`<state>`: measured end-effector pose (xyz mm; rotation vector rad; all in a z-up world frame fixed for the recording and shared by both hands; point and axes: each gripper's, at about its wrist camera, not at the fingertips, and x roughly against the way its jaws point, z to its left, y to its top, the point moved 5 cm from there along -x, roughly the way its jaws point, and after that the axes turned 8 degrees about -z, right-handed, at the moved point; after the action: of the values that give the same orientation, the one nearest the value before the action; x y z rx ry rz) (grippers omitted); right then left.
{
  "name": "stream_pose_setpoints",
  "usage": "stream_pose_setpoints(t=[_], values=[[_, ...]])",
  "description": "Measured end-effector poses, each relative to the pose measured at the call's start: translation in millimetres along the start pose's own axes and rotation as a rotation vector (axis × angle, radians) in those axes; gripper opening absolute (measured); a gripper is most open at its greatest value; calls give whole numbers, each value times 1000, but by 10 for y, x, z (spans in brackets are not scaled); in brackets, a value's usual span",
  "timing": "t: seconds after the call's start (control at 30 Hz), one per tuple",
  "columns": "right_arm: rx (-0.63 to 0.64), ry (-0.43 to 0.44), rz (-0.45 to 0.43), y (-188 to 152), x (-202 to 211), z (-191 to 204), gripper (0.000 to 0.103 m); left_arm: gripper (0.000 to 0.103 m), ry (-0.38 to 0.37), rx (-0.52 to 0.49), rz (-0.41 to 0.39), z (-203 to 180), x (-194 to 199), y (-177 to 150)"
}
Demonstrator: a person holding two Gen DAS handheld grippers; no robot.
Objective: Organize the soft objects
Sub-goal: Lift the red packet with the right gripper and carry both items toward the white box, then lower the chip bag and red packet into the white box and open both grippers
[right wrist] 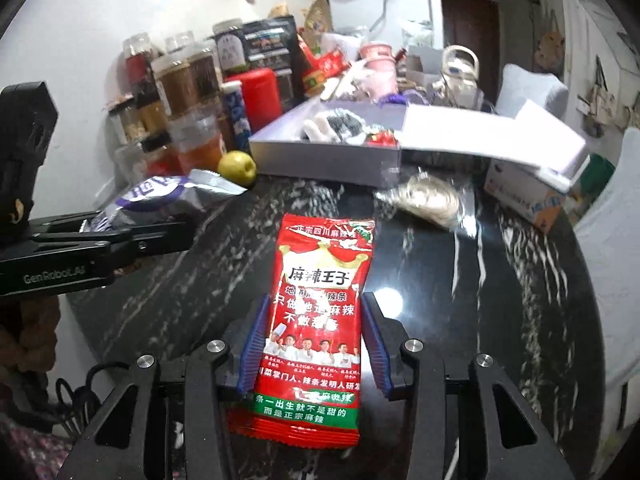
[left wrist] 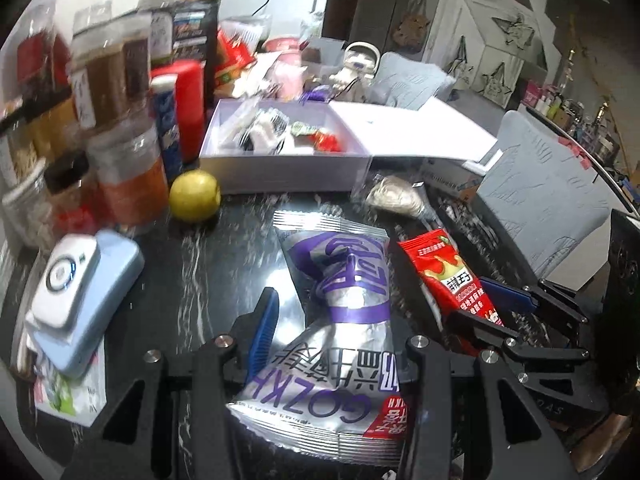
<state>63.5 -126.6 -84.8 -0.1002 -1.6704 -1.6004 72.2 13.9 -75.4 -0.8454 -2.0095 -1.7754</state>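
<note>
My left gripper (left wrist: 328, 320) is shut on a silver and purple snack bag (left wrist: 340, 280), held above the black marble table (left wrist: 192, 264); the bag hides the right finger. The same bag shows in the right wrist view (right wrist: 168, 196) at the left, in the left gripper (right wrist: 152, 236). My right gripper (right wrist: 314, 340) is shut on a red snack packet (right wrist: 320, 312), pinched at its sides. The packet (left wrist: 448, 276) and right gripper (left wrist: 492, 308) show at the right in the left wrist view. An open white box (left wrist: 280, 164) with small items stands behind; it also shows in the right wrist view (right wrist: 320, 156).
A clear bag of pale contents (left wrist: 394, 196) and a yellow-green fruit (left wrist: 195, 196) lie near the box. Jars and bottles (left wrist: 112, 120) crowd the left. A blue and white device (left wrist: 76, 296) sits at the left edge. The box lid (right wrist: 488, 132) leans at the right.
</note>
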Motion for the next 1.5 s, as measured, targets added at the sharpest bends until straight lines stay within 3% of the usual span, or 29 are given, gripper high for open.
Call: stream_pose_setpoints(t=[0.33,0.73,1.23,1.5], values=[[76,27,-99,520,213,-13,45,44,-32,-63,-90,-189,94,528],[69,72,-199,1114,231,-89,45,44,-73,-141,-212,-309,102,1153],[73,18,-278,1819,-124,-441,45,44,-69,-153,-290,-122,-378,1855],[85,1,-306,2143,-414,-637,45,44,-21,-187,-329,-47,-725,2222]])
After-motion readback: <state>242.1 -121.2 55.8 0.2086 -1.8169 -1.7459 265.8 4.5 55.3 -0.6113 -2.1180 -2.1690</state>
